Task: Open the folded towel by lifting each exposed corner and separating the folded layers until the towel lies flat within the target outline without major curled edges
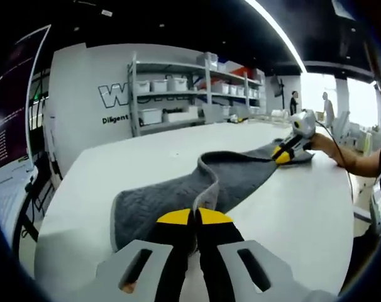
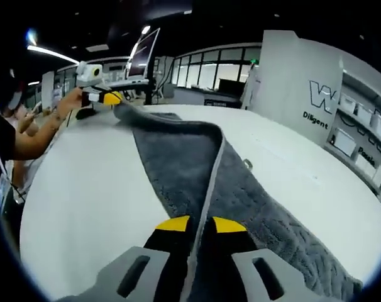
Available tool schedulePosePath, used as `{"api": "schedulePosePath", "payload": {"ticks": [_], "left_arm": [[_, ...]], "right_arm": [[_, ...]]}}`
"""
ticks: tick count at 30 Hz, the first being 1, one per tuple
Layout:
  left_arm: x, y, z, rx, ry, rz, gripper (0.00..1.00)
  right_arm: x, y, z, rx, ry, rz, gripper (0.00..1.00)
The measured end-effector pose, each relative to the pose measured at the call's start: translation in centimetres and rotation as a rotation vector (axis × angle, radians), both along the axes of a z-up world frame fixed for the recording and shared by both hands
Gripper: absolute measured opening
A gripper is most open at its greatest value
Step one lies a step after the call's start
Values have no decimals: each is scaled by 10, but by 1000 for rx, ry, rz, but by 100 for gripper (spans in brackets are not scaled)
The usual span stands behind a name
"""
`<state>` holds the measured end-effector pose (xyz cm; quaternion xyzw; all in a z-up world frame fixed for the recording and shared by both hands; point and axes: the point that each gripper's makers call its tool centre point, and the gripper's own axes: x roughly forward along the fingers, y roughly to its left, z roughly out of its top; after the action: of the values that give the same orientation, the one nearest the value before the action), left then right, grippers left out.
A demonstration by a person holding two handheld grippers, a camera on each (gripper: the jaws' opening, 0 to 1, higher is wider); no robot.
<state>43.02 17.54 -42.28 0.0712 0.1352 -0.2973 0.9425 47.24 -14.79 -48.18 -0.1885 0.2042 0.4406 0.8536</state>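
Observation:
A grey towel (image 1: 241, 173) with a pale hem is stretched out long across the white table (image 1: 134, 170). My left gripper (image 1: 193, 217) is shut on the near end's edge, which stands up in a fold between its yellow-tipped jaws. At the far end my right gripper (image 1: 282, 154), held by a person's hand (image 1: 322, 145), pinches the towel. In the right gripper view, the right gripper (image 2: 200, 224) is shut on the towel (image 2: 178, 163) along its hem. The left gripper (image 2: 110, 98) holds the opposite end, lifted slightly off the table (image 2: 83, 189).
Shelves with white bins (image 1: 171, 94) stand against the lettered wall behind the table. A monitor on an arm (image 2: 143, 56) rises beyond the far table edge. A small object (image 2: 248, 164) lies on the table beside the towel. People (image 1: 294, 100) stand far off.

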Motion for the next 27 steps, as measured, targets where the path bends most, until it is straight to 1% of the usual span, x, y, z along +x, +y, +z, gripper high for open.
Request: {"api": "schedulePosePath", "payload": {"ticks": [2,7,8,11,13,18,20,25,27], "left_arm": [[0,1,-1,2,4,1,2],[-1,2,2,-1,1,2,2],[-1,2,2,-2,1,2,2],[-2,2,2,3,1,4,2],[-2,3,1,7,3,4,2],[-2,7,2,7,0,17,2],[-4,11,1,24,-2,28,2],[-9,18,0,30,-4,44,2],[-13,23,-3,32,-5,65,2]], "right_arm": [[1,-1,1,5,0,-4,10],[2,-10,-4,-24,18,-28,9],[2,-10,-3,-12,24,-27,8],[0,-9,-2,-3,23,-20,0],[0,-11,-1,-12,16,-20,0],[-1,-14,6,13,21,-15,0],[-3,-16,9,15,20,-9,0],[-9,-18,18,23,7,12,0],[-11,-19,22,24,-1,15,0]]}}
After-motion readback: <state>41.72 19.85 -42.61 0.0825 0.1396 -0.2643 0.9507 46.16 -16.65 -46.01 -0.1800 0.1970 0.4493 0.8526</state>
